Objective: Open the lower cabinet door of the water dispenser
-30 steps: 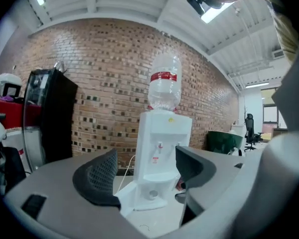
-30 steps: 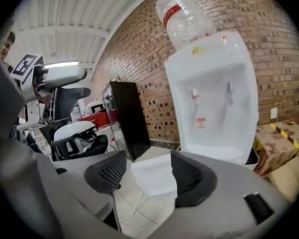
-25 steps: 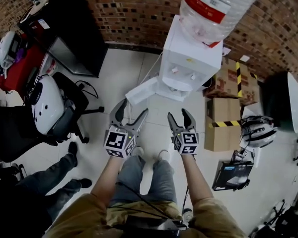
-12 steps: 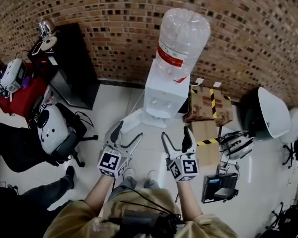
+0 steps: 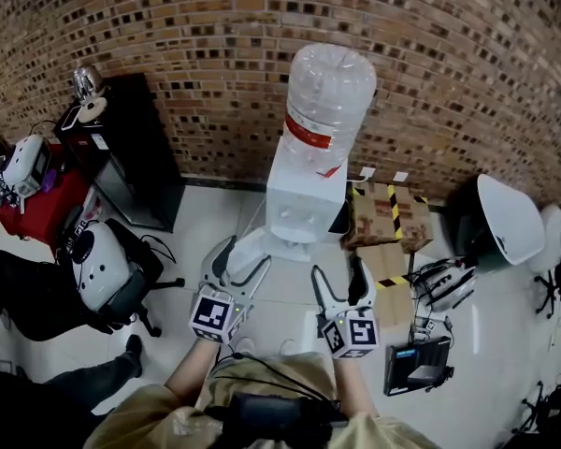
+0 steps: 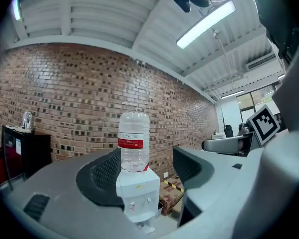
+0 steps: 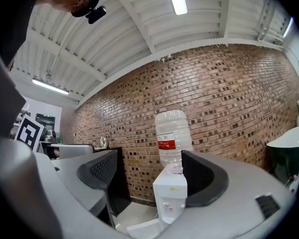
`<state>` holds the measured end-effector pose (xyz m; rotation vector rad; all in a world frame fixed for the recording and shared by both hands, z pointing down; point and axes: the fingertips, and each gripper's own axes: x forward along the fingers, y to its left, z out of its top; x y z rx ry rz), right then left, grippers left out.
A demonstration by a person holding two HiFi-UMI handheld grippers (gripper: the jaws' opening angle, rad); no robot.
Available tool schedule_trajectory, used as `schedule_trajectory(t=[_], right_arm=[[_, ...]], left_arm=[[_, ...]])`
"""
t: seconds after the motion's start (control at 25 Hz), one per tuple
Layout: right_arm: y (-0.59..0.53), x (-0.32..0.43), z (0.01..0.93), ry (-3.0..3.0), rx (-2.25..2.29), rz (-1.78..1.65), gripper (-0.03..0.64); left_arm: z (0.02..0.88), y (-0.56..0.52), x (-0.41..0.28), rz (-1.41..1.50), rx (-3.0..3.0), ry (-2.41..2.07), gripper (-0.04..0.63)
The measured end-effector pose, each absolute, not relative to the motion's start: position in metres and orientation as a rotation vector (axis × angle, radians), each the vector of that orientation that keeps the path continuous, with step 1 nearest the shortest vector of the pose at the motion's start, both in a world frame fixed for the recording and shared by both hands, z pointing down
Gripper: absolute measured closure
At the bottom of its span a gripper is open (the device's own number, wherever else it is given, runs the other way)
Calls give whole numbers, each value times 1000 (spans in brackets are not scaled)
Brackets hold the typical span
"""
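Observation:
The white water dispenser [image 5: 302,206] stands against the brick wall with a clear bottle [image 5: 323,110] on top. Its lower cabinet door [image 5: 247,248] stands swung out to the left, and it also shows low in the right gripper view [image 7: 142,229]. My left gripper [image 5: 242,260] is held level in front of the dispenser, open, nothing between its fingers. My right gripper [image 5: 338,277] is beside it, also open and empty. Both gripper views look at the dispenser [image 6: 138,193] [image 7: 170,195] from a distance, framed between the wide-apart jaws.
A black cabinet [image 5: 136,148] stands left of the dispenser, cardboard boxes [image 5: 383,218] right of it. A white rounded machine on a wheeled base [image 5: 98,267], a red table [image 5: 37,204] and another person's legs [image 5: 47,382] are at the left. A white chair [image 5: 510,218] is at the right.
Both grippers have risen and backed away from the dispenser's base. The right jaws have spread wider. The head view has lifted from the floor towards the wall.

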<state>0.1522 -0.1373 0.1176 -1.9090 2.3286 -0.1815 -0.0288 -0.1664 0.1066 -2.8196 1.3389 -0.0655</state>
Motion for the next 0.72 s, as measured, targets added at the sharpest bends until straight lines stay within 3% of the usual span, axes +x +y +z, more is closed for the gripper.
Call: schedule_trajectory(t=[0.72], right_arm=[[-155, 161, 116, 2337, -1931, -136, 218]], left_arm=[[119, -176, -15, -83, -2855, 1321, 284]])
